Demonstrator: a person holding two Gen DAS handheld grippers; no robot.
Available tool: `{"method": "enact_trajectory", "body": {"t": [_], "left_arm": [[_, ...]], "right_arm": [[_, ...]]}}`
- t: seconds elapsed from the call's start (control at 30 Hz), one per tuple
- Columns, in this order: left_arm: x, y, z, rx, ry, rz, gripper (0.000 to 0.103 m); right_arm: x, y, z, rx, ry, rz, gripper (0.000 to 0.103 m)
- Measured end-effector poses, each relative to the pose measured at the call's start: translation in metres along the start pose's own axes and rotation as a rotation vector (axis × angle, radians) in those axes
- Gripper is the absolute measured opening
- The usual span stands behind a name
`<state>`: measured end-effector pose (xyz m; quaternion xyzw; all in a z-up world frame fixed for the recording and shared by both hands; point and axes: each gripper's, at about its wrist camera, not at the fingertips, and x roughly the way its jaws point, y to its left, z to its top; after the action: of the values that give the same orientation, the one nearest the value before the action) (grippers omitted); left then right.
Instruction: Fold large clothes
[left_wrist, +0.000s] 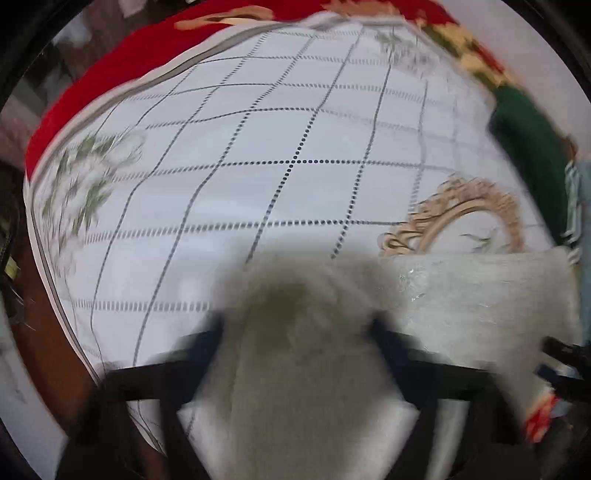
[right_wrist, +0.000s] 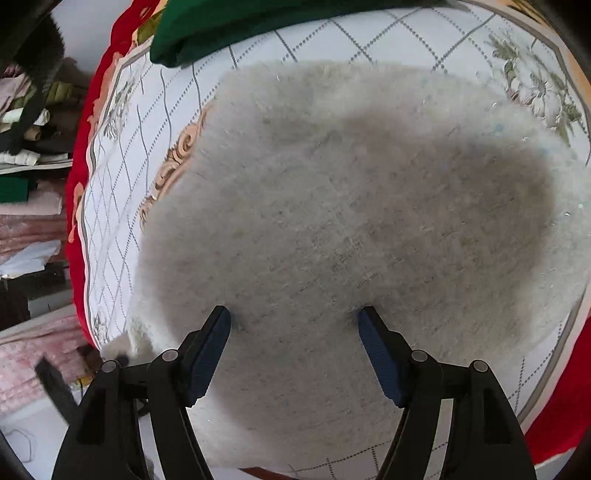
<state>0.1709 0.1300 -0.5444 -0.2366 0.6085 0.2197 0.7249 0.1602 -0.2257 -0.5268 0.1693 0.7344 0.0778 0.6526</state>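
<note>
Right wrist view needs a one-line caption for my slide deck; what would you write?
Open right hand-held gripper poised over a fuzzy grey garment spread on a patterned cloth, a green garment beyond.

Black tool, blue ribbed pads

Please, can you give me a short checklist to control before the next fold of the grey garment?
1. Right gripper open above the fluffy light grey garment: ok.
2. Left gripper grips the grey garment: cannot tell, the view is blurred.
3. Grey garment lies flat on the white checked tablecloth: ok in the right wrist view.
4. Folded dark green garment apart from the grey one: ok.
5. White cloth beyond the left gripper free for the fold: ok.
</note>
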Motion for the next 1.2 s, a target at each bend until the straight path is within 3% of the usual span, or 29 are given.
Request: {"method": "enact_trajectory", "body": {"t": [0.03, 0.2, 0.33, 0.4, 0.43, 0.47, 0.57, 0.7, 0.8, 0.83, 0.9, 0.93, 0.97, 1.0, 1.1, 1.2], "left_arm": [[0.004, -0.001, 0.003, -0.011, -0.004, -0.018, 0.005], [-0.022, 0.012, -0.004, -0.064, -0.094, 0.019, 0.004], [-0.004, 0.028, -0.013, -0.116, -0.035, 0.038, 0.004], [0.011, 0.03, -0.013, -0.122, -0.016, 0.045, 0.004], [0.014, 0.03, -0.011, -0.122, -0.011, 0.043, 0.005], [0.017, 0.029, -0.01, -0.119, -0.009, 0.041, 0.006], [0.022, 0.029, -0.007, -0.121, -0.003, 0.015, 0.011], [0.016, 0.032, -0.005, -0.141, -0.002, -0.027, 0.011], [-0.005, 0.039, -0.008, -0.179, -0.02, -0.065, 0.016], [-0.02, 0.042, -0.013, -0.198, -0.052, -0.095, 0.023], [-0.04, 0.049, -0.023, -0.23, -0.098, -0.118, 0.061], [-0.053, 0.054, -0.033, -0.262, -0.123, -0.136, 0.093], [-0.062, 0.057, -0.042, -0.29, -0.144, -0.148, 0.094], [-0.071, 0.059, -0.055, -0.325, -0.16, -0.152, 0.094], [-0.082, 0.069, -0.097, -0.459, -0.134, -0.127, 0.094], [-0.082, 0.076, -0.161, -0.639, -0.073, -0.129, 0.094]], "right_arm": [[0.001, 0.001, -0.001, -0.016, 0.001, -0.007, 0.074], [-0.005, 0.008, 0.009, -0.059, 0.006, -0.03, 0.074], [-0.027, 0.028, 0.017, -0.152, -0.048, -0.032, 0.07], [-0.02, 0.041, 0.021, -0.204, -0.022, -0.041, 0.049], [-0.012, 0.046, 0.025, -0.235, -0.003, -0.074, 0.034], [0.005, 0.052, 0.032, -0.266, 0.012, -0.165, 0.016], [0.051, 0.046, 0.06, -0.252, 0.034, -0.263, 0.001], [0.065, 0.066, 0.08, -0.295, 0.113, -0.361, 0.0], [0.04, 0.074, 0.076, -0.323, 0.129, -0.348, 0.001], [0.023, 0.077, 0.07, -0.333, 0.108, -0.299, 0.002], [-0.006, 0.079, 0.056, -0.348, 0.078, -0.206, 0.02], [-0.019, 0.078, 0.046, -0.35, 0.064, -0.169, 0.053], [-0.035, 0.074, 0.032, -0.342, 0.039, -0.13, 0.084], [-0.045, 0.069, 0.022, -0.334, 0.02, -0.101, 0.088], [-0.055, 0.041, -0.008, -0.275, 0.024, -0.072, 0.088], [-0.05, 0.002, -0.023, -0.173, 0.026, -0.047, 0.088]]}}
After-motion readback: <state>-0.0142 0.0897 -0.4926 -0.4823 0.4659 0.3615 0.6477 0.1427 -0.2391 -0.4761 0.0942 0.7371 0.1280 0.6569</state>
